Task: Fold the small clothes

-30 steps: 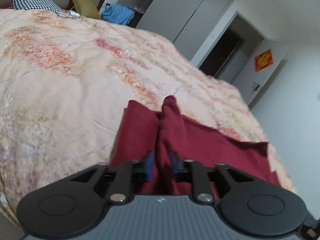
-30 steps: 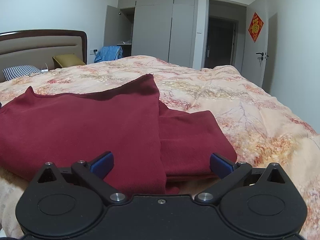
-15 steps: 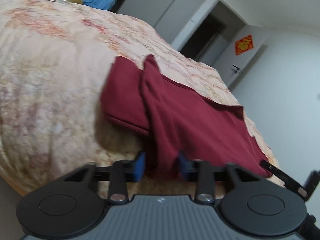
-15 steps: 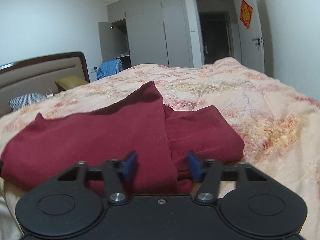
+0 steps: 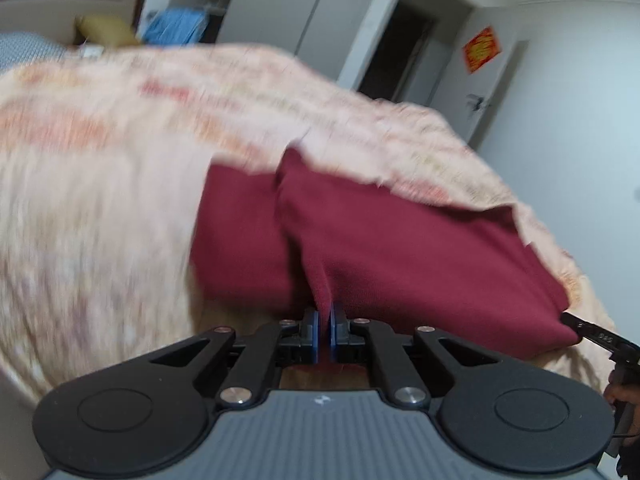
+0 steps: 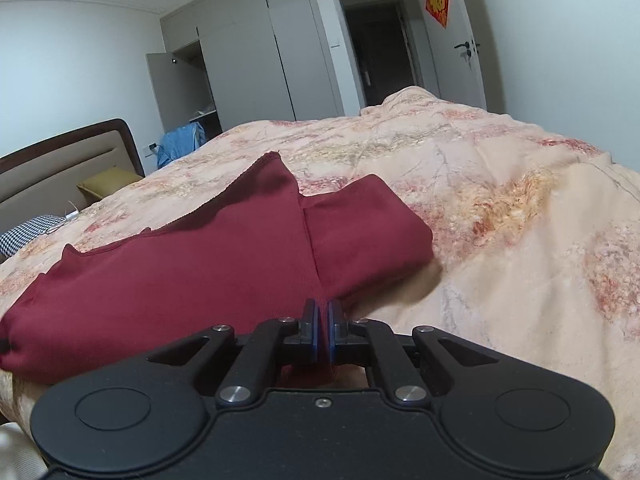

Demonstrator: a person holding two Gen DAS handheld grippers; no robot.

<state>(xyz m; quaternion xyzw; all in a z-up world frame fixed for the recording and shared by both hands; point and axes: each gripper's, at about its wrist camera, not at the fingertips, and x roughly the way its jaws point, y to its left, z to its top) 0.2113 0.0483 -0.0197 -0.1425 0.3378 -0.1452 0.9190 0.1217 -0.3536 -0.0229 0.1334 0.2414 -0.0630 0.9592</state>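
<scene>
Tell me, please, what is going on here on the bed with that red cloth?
A person is folding a dark red garment on a bed with a floral quilt, holding a two-finger gripper in each hand. The left gripper and the right gripper have each just closed and now pinch the garment's near edge, one at each end. The cloth is already partly folded, with one layer lapped over another.
</scene>
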